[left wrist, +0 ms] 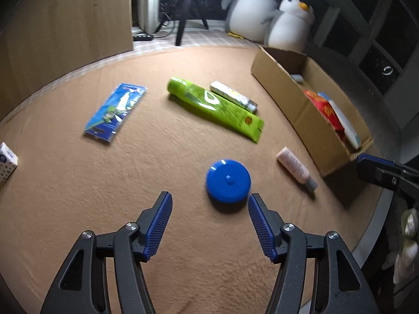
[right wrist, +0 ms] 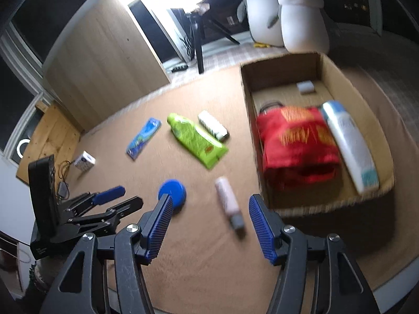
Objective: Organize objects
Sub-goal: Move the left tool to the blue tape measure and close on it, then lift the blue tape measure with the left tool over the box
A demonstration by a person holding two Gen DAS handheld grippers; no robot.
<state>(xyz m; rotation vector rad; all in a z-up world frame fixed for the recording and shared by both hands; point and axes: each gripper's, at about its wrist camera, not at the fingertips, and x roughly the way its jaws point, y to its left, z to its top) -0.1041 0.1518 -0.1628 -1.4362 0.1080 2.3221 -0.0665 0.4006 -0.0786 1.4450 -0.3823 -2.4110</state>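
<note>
Tan carpet fills my left wrist view, and my left gripper hangs over it released, jaws wide apart with nothing between them. Just beyond its right fingertip lies a blue round disc with a small knob at its middle. To the right of that rests a pink bottle with a grey cap, near the corner of the cardboard box. Farther off lie a green pouch, a slim white packet touching its far side, and a blue blister pack well to the left. A small white carton sits at the left edge; its print is too blurred for me to read.

From my right wrist, the right gripper is likewise spread and holds nothing. The pink bottle lies just ahead between its fingers, the disc beside the left fingertip. Inside the box I see a red bag with yellow lettering I cannot make out, a white bottle beside it, and a small white block at the far end. Two plush penguins stand behind.
</note>
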